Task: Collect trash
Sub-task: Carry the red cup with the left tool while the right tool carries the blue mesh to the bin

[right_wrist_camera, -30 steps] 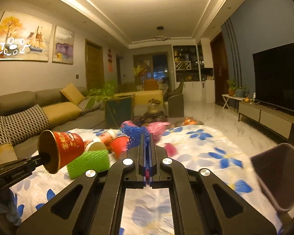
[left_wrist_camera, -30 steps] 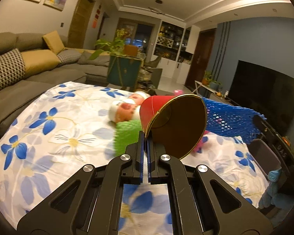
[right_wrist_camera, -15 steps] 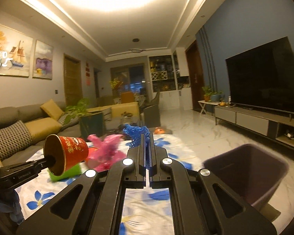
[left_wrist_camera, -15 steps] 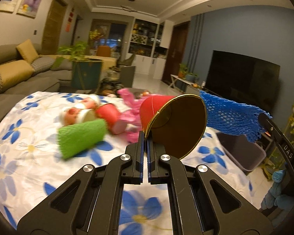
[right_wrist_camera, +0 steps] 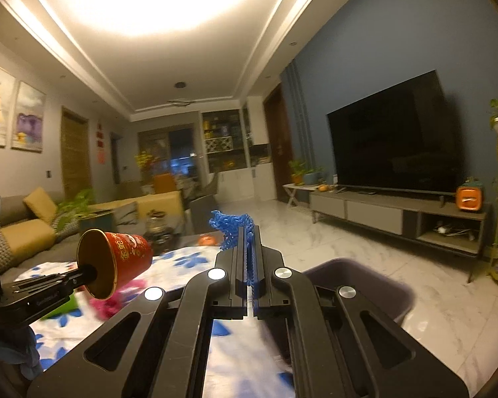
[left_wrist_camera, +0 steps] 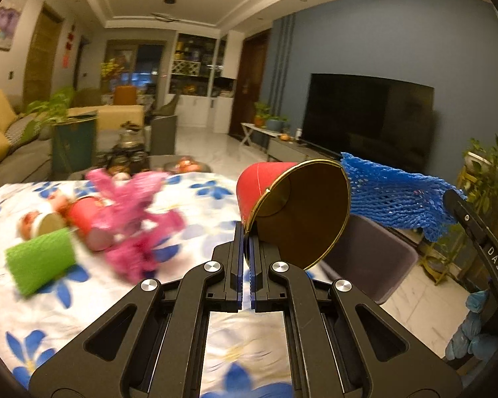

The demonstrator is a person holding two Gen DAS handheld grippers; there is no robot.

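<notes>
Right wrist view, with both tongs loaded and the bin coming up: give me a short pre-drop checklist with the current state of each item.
1. Left tongs shut on the rim of the red paper cup with gold lining: ok.
2. Right tongs shut on the blue foam fruit net: ok.
3. Dark purple plastic bin open and in view: ok.
4. Net directly above the bin opening: not ok; it sits left of the bin in the right wrist view.
5. Cup over the bin: cannot tell.
6. Bin contents: cannot tell, the interior is dark.
</notes>
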